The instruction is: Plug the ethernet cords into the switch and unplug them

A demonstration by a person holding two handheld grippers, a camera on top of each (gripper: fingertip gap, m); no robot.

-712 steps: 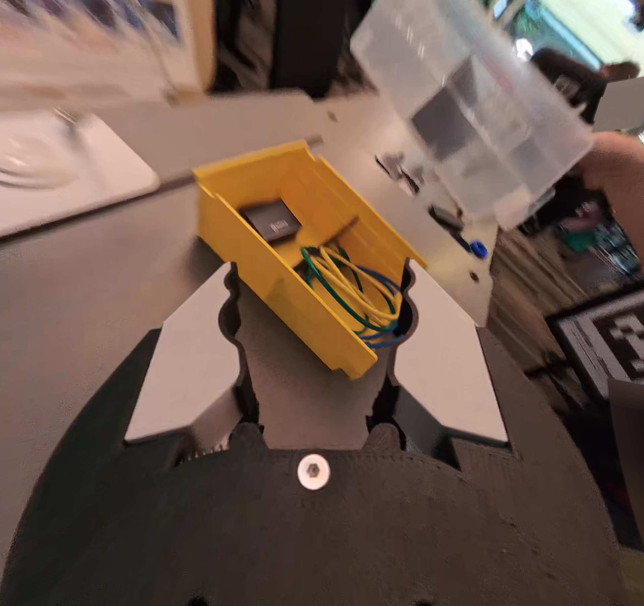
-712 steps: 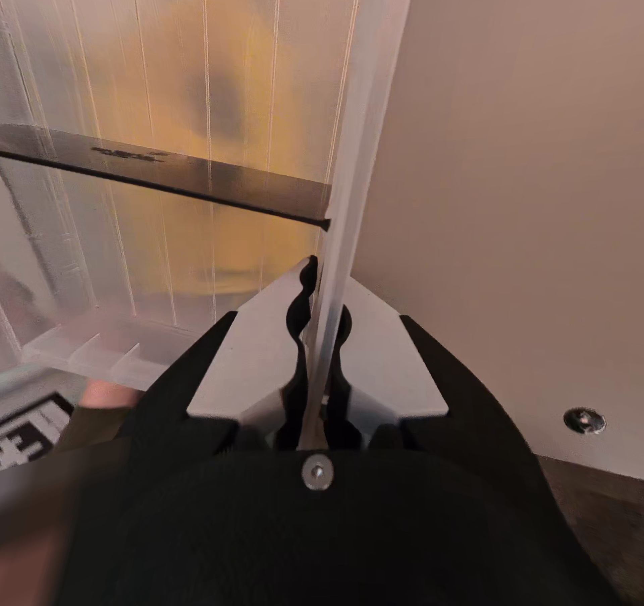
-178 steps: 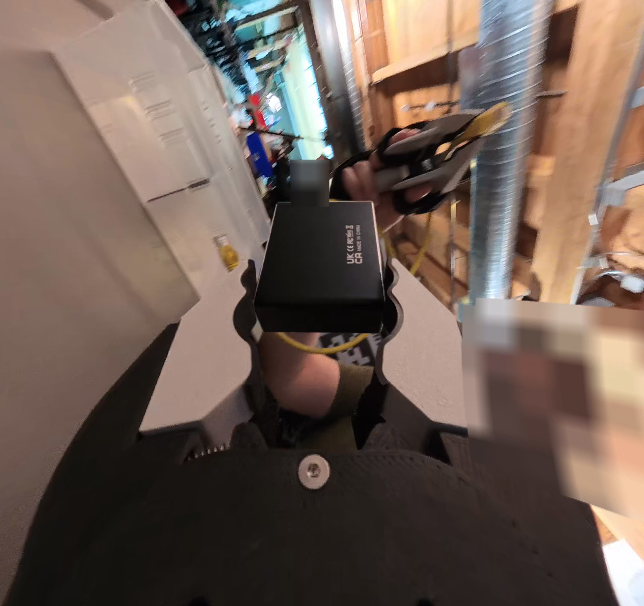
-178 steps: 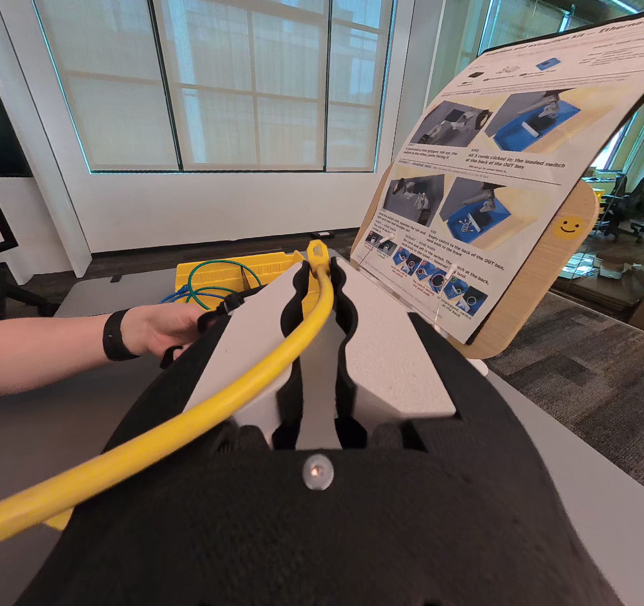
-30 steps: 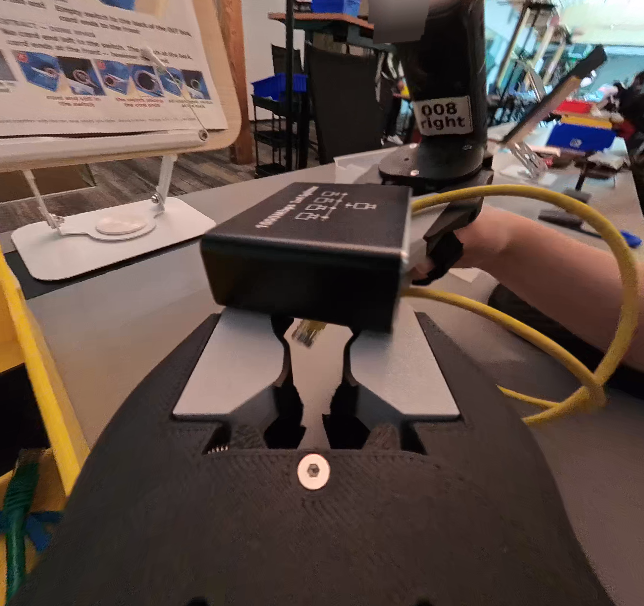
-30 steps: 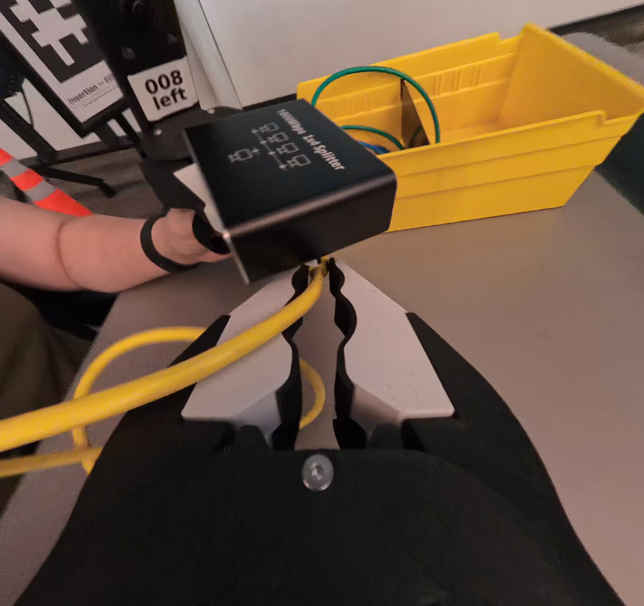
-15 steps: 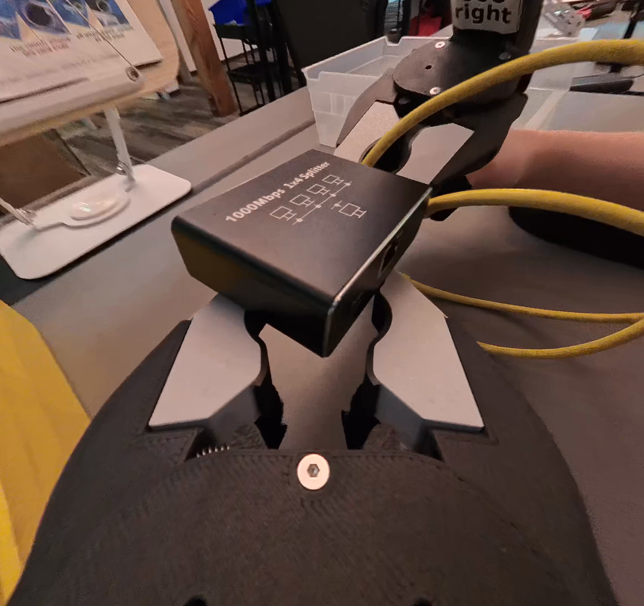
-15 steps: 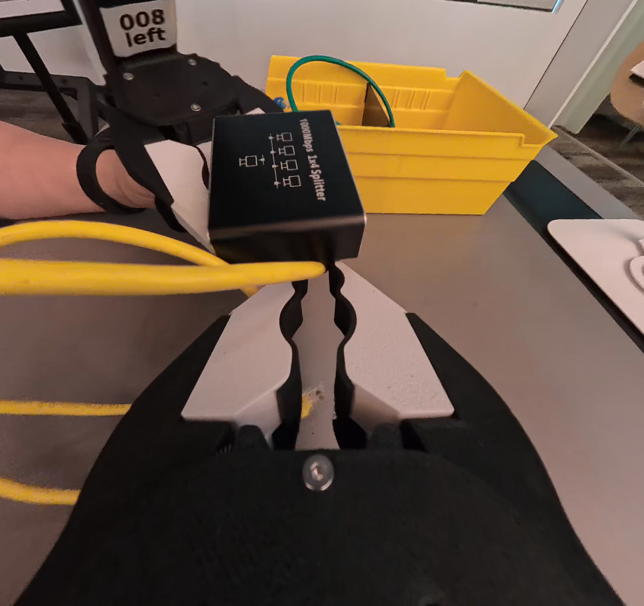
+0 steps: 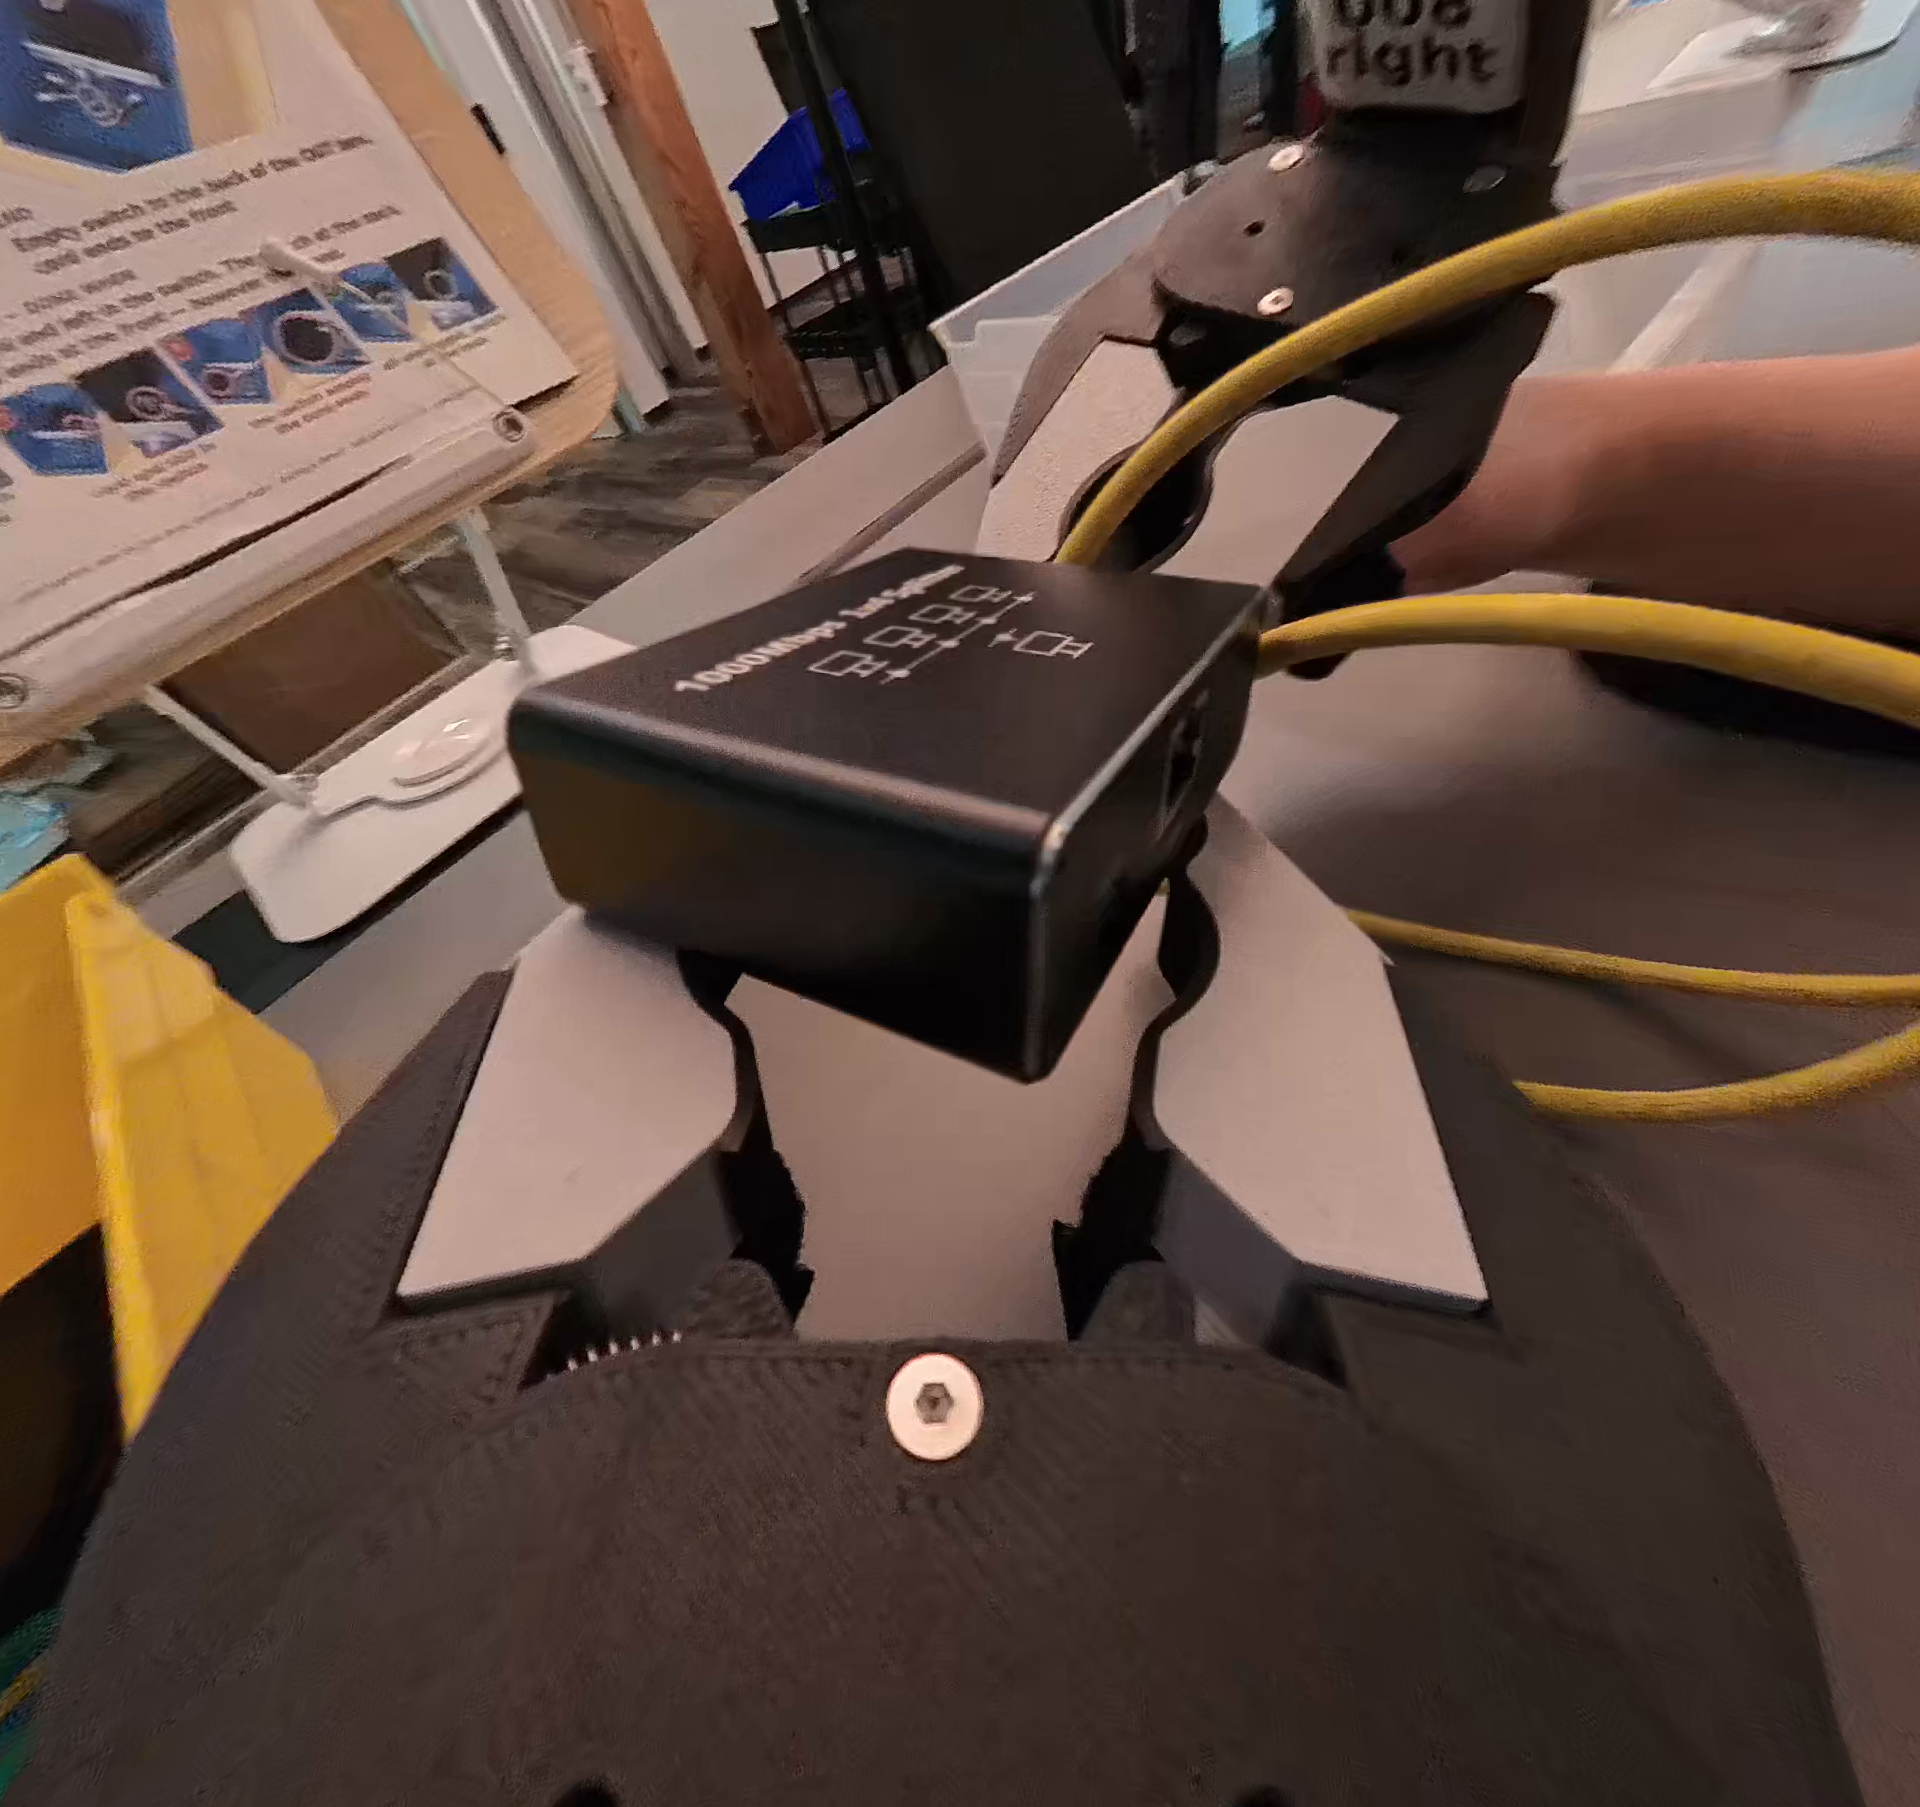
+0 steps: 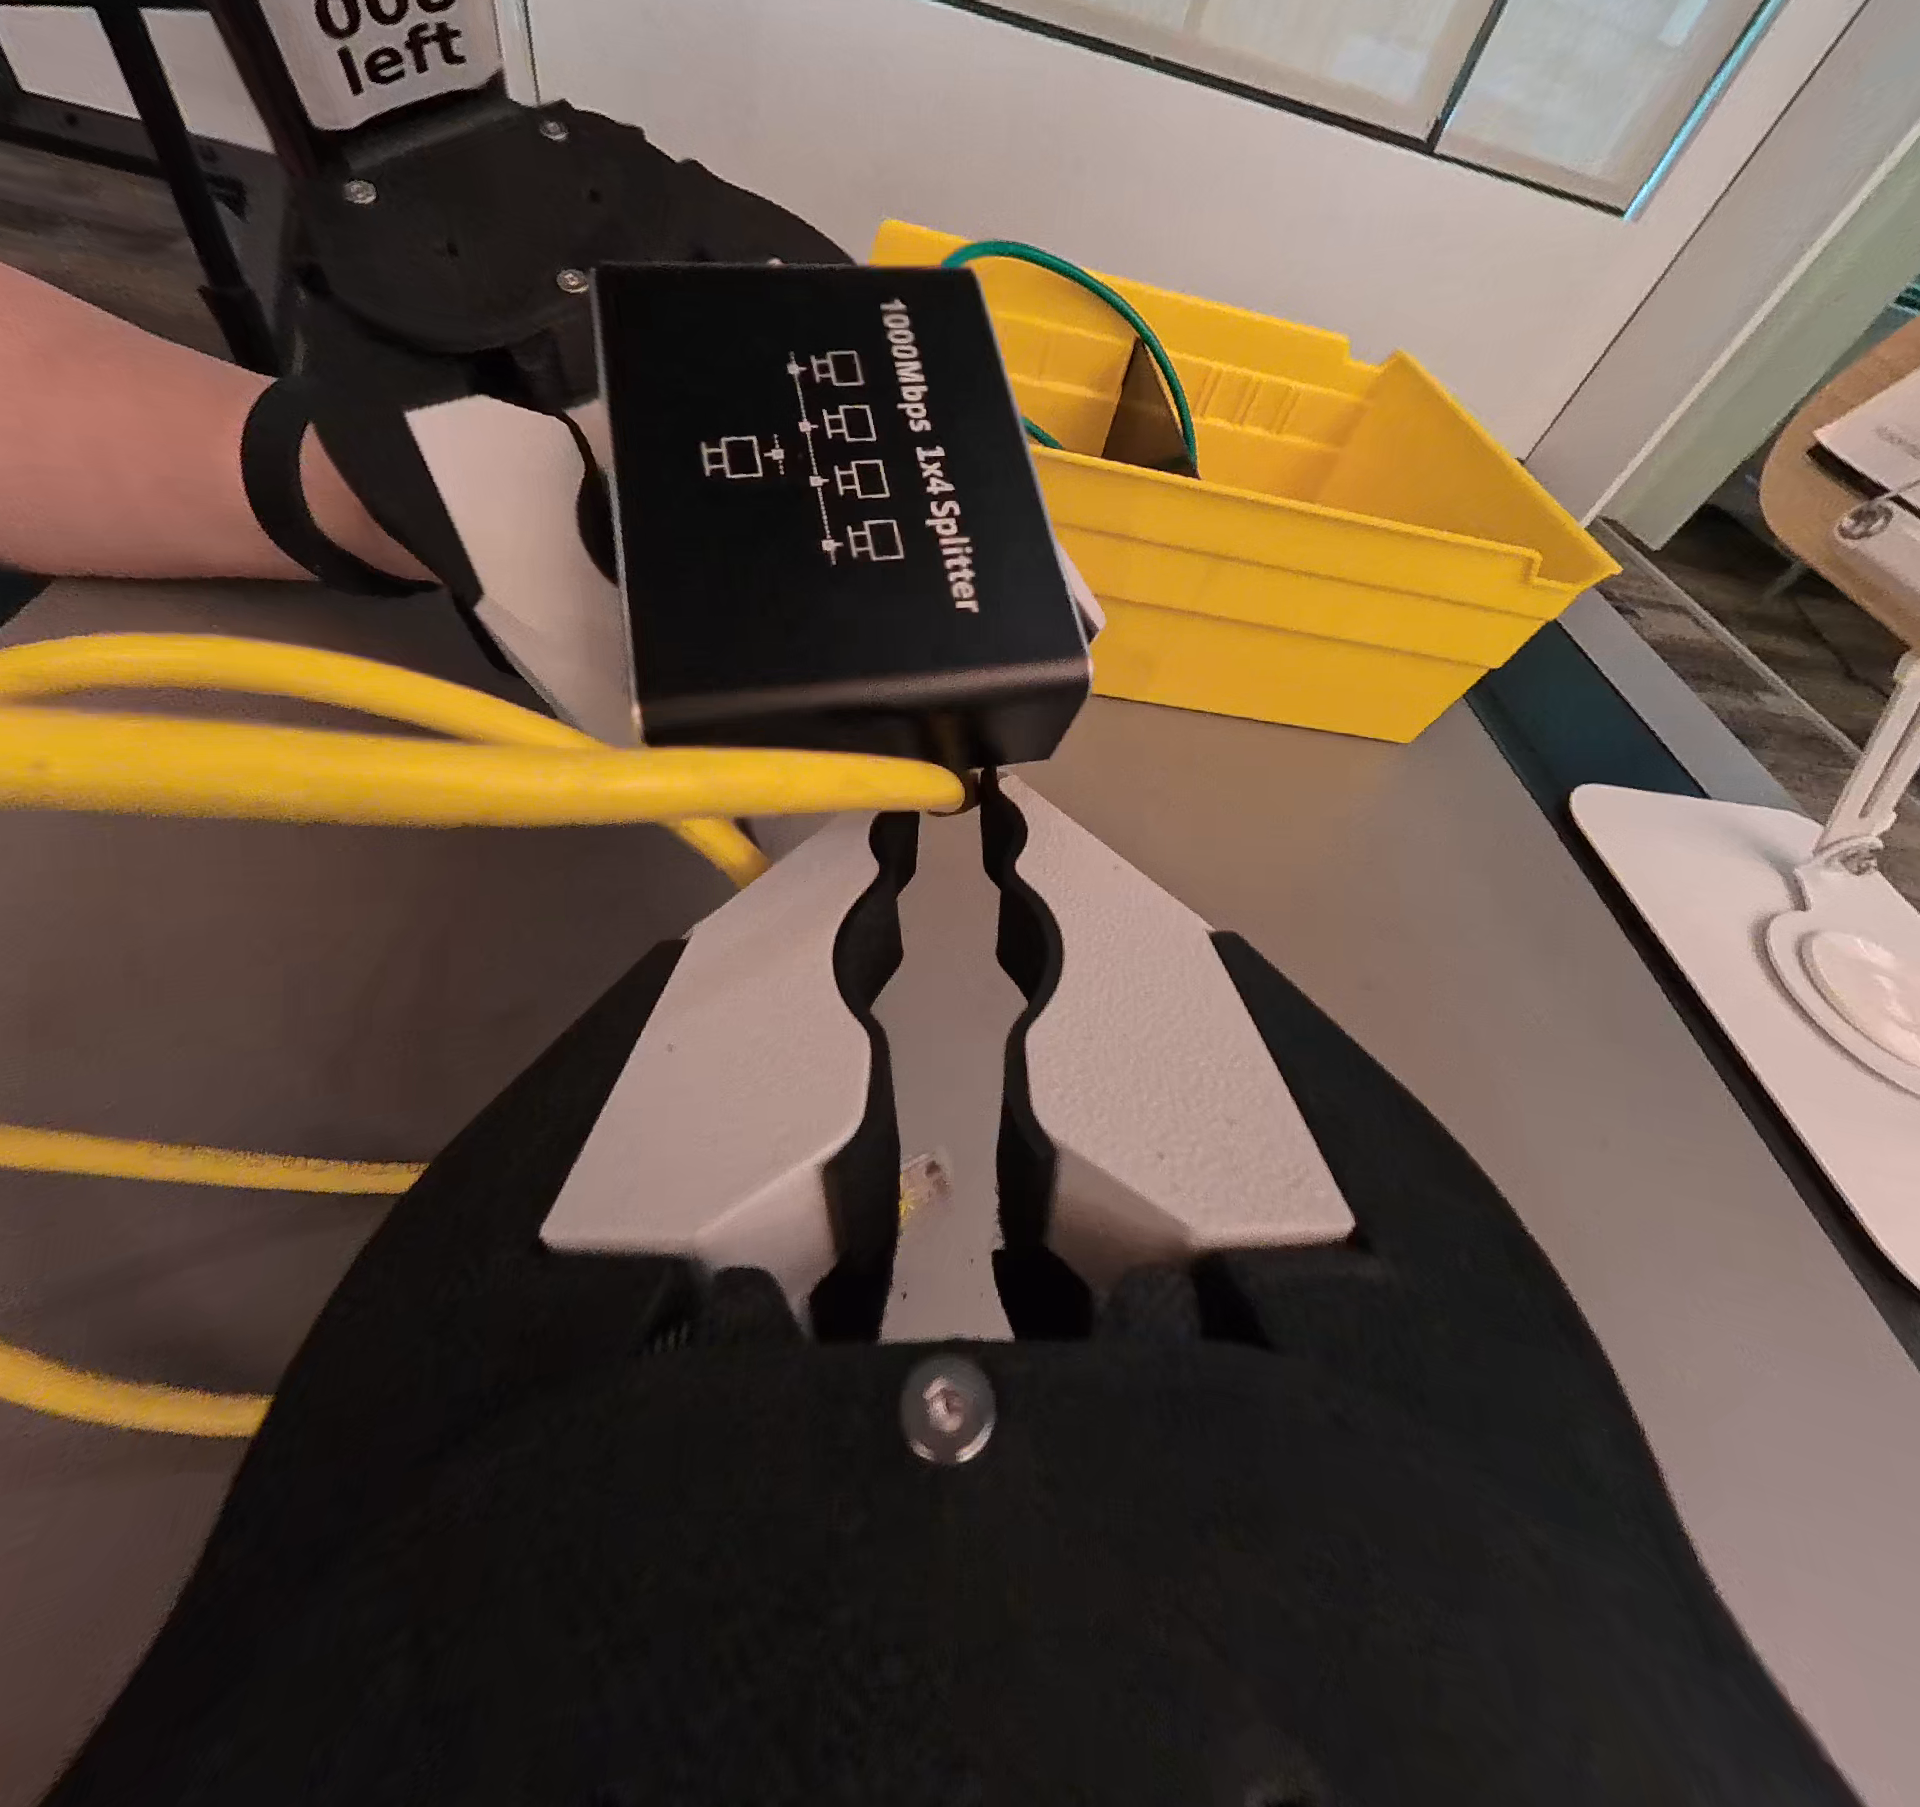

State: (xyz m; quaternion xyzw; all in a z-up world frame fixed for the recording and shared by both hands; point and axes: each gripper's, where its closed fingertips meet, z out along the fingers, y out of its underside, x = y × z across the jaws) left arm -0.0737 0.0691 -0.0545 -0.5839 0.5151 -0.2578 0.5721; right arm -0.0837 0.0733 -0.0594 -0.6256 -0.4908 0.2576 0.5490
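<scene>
Grey table (image 10: 1351, 926) bears a yellow bin (image 10: 1299, 594). Left gripper (image 9: 940, 936) pinches the switch (image 9: 883, 770). Right gripper (image 10: 940, 801) pinches the yellow cord (image 10: 468, 770) at its port.

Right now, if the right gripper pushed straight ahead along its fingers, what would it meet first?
The black switch: the right gripper tips already sit at its near face, beside the yellow cord.

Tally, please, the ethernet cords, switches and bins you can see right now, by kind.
Ethernet cords: 2 – a yellow cord at the switch's port and a green cord in the bin.
Switches: 1 – the black switch, held in the left gripper.
Bins: 2 – a yellow bin and a clear bin.
Total: 5
</scene>
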